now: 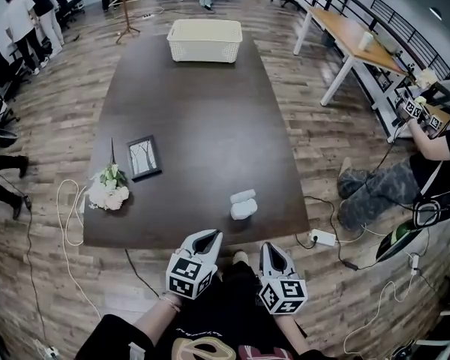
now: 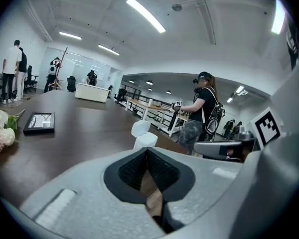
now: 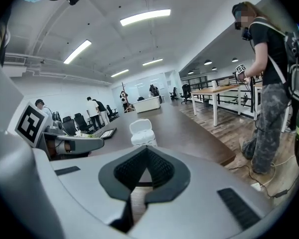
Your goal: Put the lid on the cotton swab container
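The white cotton swab container [image 1: 244, 211] stands on the dark table [image 1: 195, 96] near its front edge, right of centre. Its white lid [image 1: 242, 196] lies right behind it, touching or nearly so. From the left gripper view, the container [image 2: 146, 140] and lid [image 2: 140, 128] lie ahead and slightly left. They also sit straight ahead in the right gripper view, container [image 3: 144, 140] and lid [image 3: 141, 127]. My left gripper [image 1: 209, 235] and right gripper [image 1: 268, 247] hover off the front edge, short of the container. Both are shut with nothing between the pads.
A white basket [image 1: 205, 40] sits at the table's far end. A framed picture [image 1: 143, 157] and a flower bunch [image 1: 109, 190] lie at the left. A person [image 1: 405, 175] is beside the table's right side, and a power strip [image 1: 322, 237] with cables lies on the floor.
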### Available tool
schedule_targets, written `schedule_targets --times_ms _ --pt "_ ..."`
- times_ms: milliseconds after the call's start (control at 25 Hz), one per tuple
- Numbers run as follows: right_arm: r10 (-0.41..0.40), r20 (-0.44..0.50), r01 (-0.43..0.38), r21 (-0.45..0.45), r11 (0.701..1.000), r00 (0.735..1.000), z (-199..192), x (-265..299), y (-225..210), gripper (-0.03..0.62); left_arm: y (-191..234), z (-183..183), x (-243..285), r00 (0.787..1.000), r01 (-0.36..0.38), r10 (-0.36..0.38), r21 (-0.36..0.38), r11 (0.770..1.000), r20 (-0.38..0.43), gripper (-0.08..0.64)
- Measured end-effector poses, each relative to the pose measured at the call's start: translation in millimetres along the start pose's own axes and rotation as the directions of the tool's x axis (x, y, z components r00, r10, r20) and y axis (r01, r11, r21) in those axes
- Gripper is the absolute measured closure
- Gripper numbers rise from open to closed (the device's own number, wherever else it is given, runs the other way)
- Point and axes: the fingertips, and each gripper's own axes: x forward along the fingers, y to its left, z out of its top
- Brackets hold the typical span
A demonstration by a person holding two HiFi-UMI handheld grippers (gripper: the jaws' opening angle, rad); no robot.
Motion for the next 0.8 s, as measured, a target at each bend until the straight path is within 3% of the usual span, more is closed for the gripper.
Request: schedule_targets --times_ms 240,480,560,640,800 --pt "-0.001 -0.002 0.001 0.009 1.0 1.0 16.9 19.0 -16.8 0.584 9.0 4.1 15.3 0.999 -0.016 0.016 -0.014 1.0 -0.03 0.552" --pt "0.057 -0.013 -0.058 -0.026 0.998 0.998 38.9 48.6 -28.1 0.584 15.9 4.6 36.7 0.997 -0.029 0.027 -0.037 0.999 -0.065 0.551" --pt "0.079 -0.012 -0.079 -0.032 0.996 0.997 45.9 57.5 -31.1 0.584 15.1 2.6 45.1 0.996 -0.024 0.021 -0.038 0.999 -0.083 0.502" --pt "0.099 -0.019 -0.1 -0.041 0.994 0.995 51.3 65.2 -34.1 0.584 13.5 2.7 53.8 0.995 -0.006 0.003 -0.022 1.0 -0.103 0.404" --pt "0.137 -0.031 -0.139 -0.066 0.988 0.99 62.2 81.0 -37.7 0.584 12.5 -2.1 69.3 0.985 0.034 -0.028 0.034 0.999 -0.168 0.347"
